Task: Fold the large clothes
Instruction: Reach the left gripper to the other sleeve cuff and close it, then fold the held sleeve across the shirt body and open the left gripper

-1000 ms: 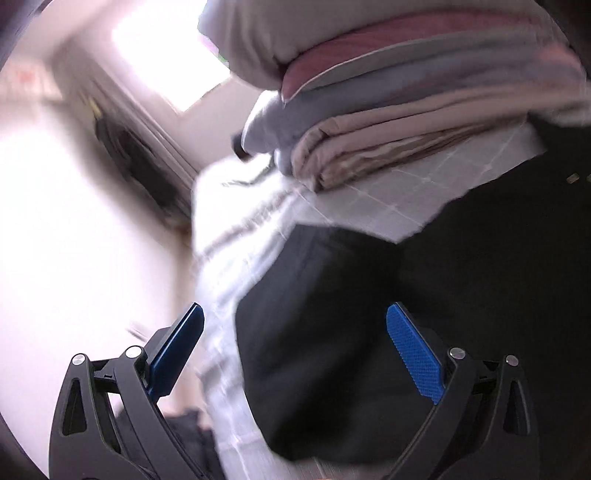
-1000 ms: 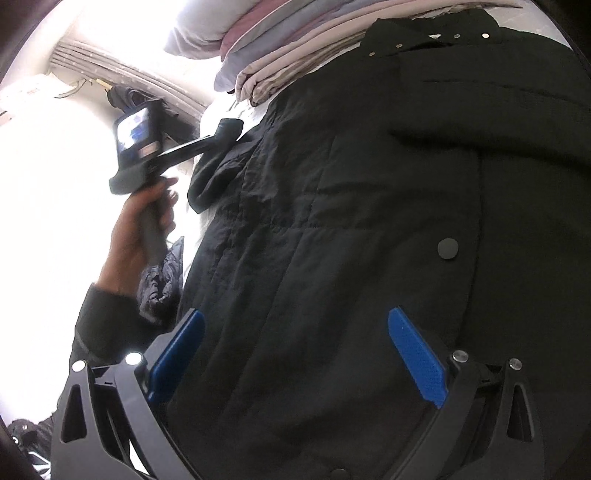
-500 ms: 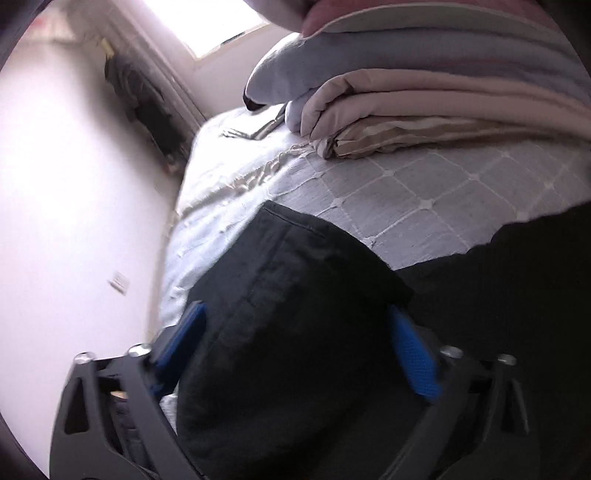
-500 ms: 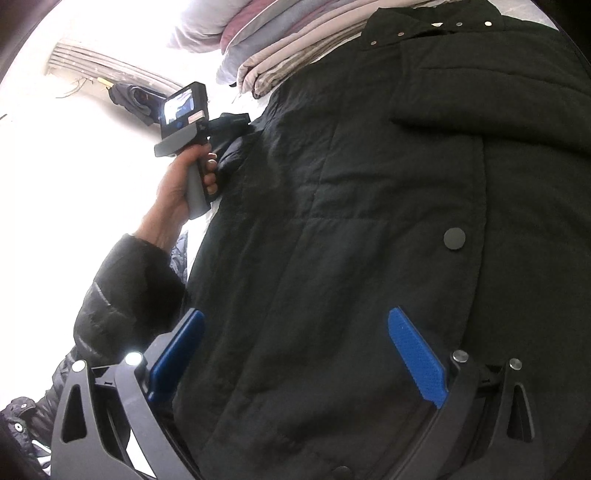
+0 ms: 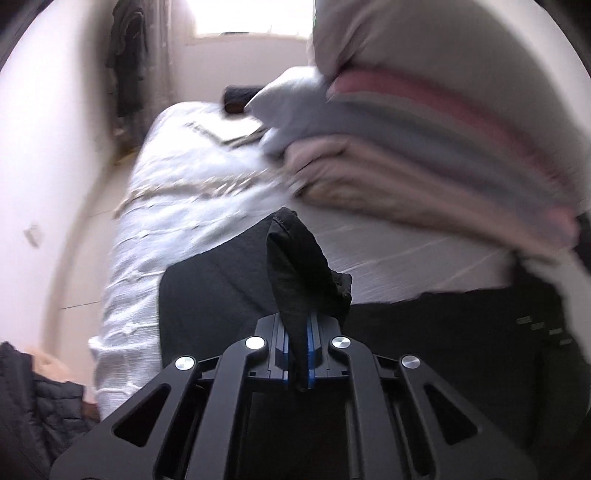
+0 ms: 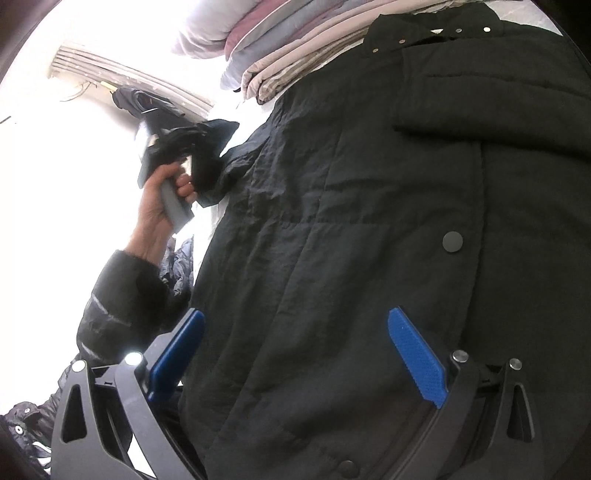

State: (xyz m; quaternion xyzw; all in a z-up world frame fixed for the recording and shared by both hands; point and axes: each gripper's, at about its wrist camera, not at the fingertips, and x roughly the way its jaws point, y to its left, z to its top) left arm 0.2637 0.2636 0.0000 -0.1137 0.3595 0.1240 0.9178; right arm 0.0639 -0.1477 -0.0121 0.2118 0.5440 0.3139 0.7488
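Note:
A large black padded coat [image 6: 369,221] lies spread on a bed with a white checked cover [image 5: 177,206]. My left gripper [image 5: 298,354] is shut on the coat's black sleeve cuff [image 5: 295,266], which stands up between the blue pads. In the right wrist view the left gripper [image 6: 177,144] lifts that sleeve at the coat's left side. My right gripper [image 6: 295,350] is open, its blue pads [image 6: 417,362] apart just above the coat's lower front, holding nothing.
A stack of folded quilts and pillows [image 5: 424,140] lies at the head of the bed, by the coat's collar [image 6: 424,37]. A dark puffer garment [image 5: 33,406] lies at the lower left. A wall and a bright window [image 5: 251,18] stand behind.
My left gripper has closed on the sleeve cuff and lifted it off the bed. My right gripper has stayed open over the coat.

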